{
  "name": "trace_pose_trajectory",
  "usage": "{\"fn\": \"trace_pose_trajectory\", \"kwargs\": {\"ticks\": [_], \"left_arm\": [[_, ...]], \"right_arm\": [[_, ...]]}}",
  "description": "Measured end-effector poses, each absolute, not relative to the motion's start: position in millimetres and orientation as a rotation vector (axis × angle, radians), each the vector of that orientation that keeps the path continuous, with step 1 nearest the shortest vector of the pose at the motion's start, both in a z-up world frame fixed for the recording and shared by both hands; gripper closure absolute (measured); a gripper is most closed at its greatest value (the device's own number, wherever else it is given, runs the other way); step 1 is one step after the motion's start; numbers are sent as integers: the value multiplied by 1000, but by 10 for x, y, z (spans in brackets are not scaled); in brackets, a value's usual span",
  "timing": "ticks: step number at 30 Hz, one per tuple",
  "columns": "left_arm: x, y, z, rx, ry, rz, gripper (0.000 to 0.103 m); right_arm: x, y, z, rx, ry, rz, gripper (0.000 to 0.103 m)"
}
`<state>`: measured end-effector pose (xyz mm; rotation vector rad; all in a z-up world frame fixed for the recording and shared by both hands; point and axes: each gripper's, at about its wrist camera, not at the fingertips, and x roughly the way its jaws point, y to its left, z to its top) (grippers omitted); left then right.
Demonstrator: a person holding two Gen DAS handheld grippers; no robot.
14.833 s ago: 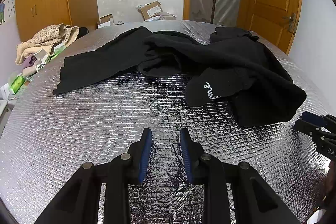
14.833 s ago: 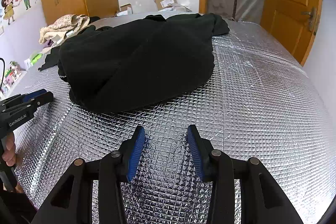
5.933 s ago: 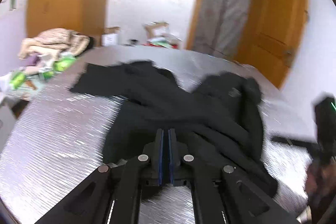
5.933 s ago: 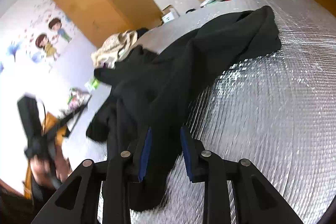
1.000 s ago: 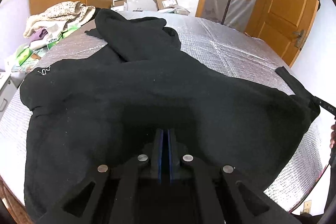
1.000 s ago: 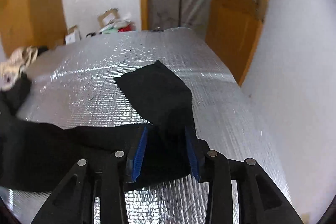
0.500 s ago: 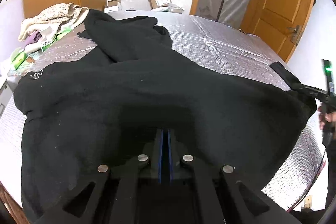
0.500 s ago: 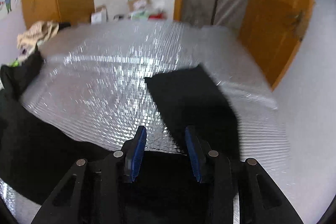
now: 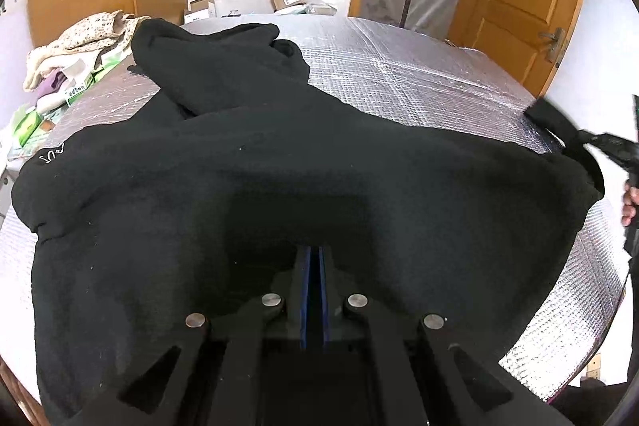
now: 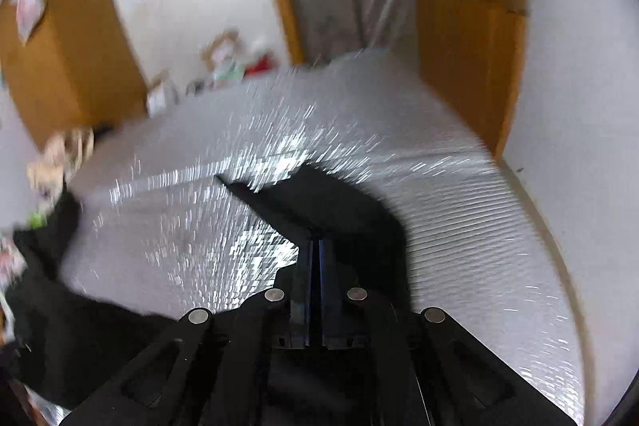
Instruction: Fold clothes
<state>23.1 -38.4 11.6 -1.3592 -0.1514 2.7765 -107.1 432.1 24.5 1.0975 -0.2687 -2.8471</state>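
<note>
The black fleece sweatshirt (image 9: 279, 162) lies spread across the silver quilted foil-covered table (image 9: 419, 78), its body broad and mostly flat, with a bunched fold of cloth heaped toward the far left edge. Small white embroidered lettering (image 9: 52, 155) shows on the cuff at the left. One end of the garment runs out to the table's right edge.

The left gripper (image 9: 313, 254) has its blue-padded fingers pressed together on the near hem of the sweatshirt, the cloth draping over the tips. The right gripper (image 10: 315, 246) likewise stands clamped on a flap of the same black cloth near the right edge of the table; this view is heavily motion-blurred. In the left wrist view the right gripper's black body is partly visible at the far right, with a hand (image 9: 630, 202) gripping it.

Compared with half a second ago, the right gripper's fingers, then apart over the flap, have closed on it. The left gripper's hold is unchanged, and the garment's spread is much the same.

A beige patterned cloth pile (image 9: 80, 38) sits beyond the table's left corner.
</note>
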Motion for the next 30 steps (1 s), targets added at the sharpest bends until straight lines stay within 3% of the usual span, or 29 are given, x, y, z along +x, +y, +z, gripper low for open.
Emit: {"fn": "trace_pose_trajectory", "kwargs": {"ticks": [7, 14, 17, 21, 30], "left_arm": [[221, -398, 107, -1349, -168, 2774, 100], [207, -396, 119, -1343, -165, 2772, 100], [218, -396, 130, -1333, -183, 2773, 100], [249, -369, 152, -1308, -197, 2764, 100], [427, -364, 91, -1309, -116, 2695, 98]], "right_arm": [[-309, 5234, 384, 945, -838, -3077, 100], [143, 5704, -145, 1199, -1219, -3136, 96], [221, 5564, -112, 1162, -1130, -3140, 92], [40, 4921, -24, 1130, -780, -3006, 80], [-356, 3259, -297, 1187, -143, -2580, 79]]}}
